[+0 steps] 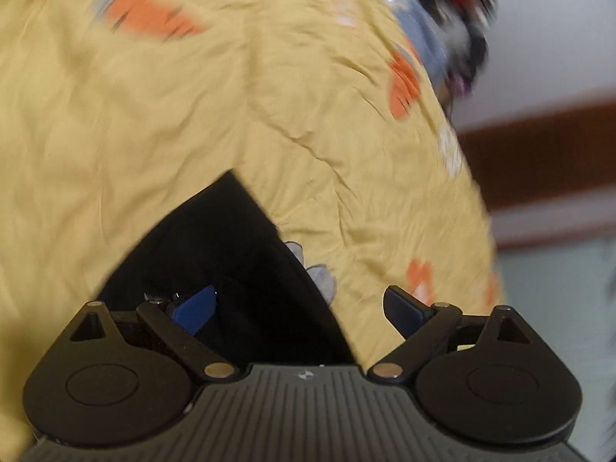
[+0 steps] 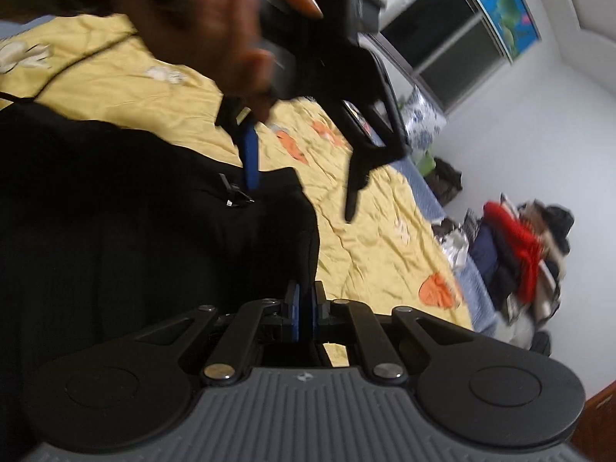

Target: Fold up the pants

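Black pants (image 2: 134, 211) lie on a yellow bedsheet (image 2: 385, 238) with orange shapes. In the right wrist view my right gripper (image 2: 305, 306) is shut on the pants' near edge, and the dark cloth runs down between its blue pads. A hand holds my left gripper (image 2: 304, 192) open above the pants' corner. Its blue finger (image 2: 251, 154) points down beside a metal zip pull (image 2: 235, 197). In the left wrist view the left gripper (image 1: 300, 308) stands wide open over a corner of the pants (image 1: 231, 269), with one pad above the cloth and the other above the sheet (image 1: 192, 115).
A heap of red and dark clothes (image 2: 519, 254) lies past the bed's far end, blurred in the left wrist view (image 1: 454, 19). A dark window (image 2: 442, 50) and a blue-patterned pillow (image 2: 423, 111) are at the back. The bed's edge drops off on the right.
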`<state>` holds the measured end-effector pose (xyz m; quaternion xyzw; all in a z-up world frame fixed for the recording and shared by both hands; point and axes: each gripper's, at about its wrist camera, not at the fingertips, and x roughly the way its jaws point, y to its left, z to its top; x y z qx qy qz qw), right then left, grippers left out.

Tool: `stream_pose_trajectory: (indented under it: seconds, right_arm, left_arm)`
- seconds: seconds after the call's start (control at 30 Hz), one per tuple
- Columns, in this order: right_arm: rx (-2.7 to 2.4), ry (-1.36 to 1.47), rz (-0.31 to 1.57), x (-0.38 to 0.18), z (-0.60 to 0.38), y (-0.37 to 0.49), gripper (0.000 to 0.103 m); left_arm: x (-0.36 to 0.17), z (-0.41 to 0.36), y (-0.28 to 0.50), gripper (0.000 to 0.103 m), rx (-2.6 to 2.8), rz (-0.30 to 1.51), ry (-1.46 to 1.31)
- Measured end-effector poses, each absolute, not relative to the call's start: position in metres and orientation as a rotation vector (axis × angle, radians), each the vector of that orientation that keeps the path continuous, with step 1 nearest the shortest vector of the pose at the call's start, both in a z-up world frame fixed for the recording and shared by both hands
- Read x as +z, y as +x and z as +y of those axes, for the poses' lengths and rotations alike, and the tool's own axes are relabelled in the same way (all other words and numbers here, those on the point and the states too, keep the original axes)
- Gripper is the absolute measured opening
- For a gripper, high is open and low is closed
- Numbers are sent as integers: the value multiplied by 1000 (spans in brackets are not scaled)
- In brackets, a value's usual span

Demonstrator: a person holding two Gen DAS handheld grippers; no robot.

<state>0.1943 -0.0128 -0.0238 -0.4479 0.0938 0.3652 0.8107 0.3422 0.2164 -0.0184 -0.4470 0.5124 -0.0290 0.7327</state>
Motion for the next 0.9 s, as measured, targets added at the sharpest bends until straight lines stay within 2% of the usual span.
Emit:
stream_pose_trajectory:
  seconds: [0.03, 0.07, 0.1, 0.17, 0.23, 0.27, 0.33, 0.6, 0.9]
  right_arm:
    - [780, -960, 204, -24, -13, 192, 6]
    - [773, -967, 201, -24, -12, 190, 6]
    - [761, -979, 189, -25, -12, 187, 6]
    - [755, -989, 187, -23, -11, 184, 6]
    - [751, -981, 190, -20, -11, 179, 6]
    - [747, -975, 196, -18, -11, 177, 6]
    - [748, -943, 216, -13, -11, 173, 6]
    - [827, -741, 325, 5, -18, 112, 6]
    - [934, -708, 453, -32, -1, 52, 6]
  left_arm:
    - [-26, 221, 342, 91, -75, 1130, -1055]
    - [-30, 224, 341, 81, -91, 1136, -1086]
    - [-32, 224, 341, 75, -96, 1147, -1082]
    - [-28, 221, 340, 52, -117, 1154, -1032]
    - [-19, 218, 332, 34, -121, 1140, -982]
    - [-14, 218, 327, 19, -126, 1121, -967]
    - [0, 215, 311, 7, -131, 1061, -918]
    - [59, 199, 193, 6, -202, 894, -551]
    - [-4, 221, 91, 5, -116, 1030, -534]
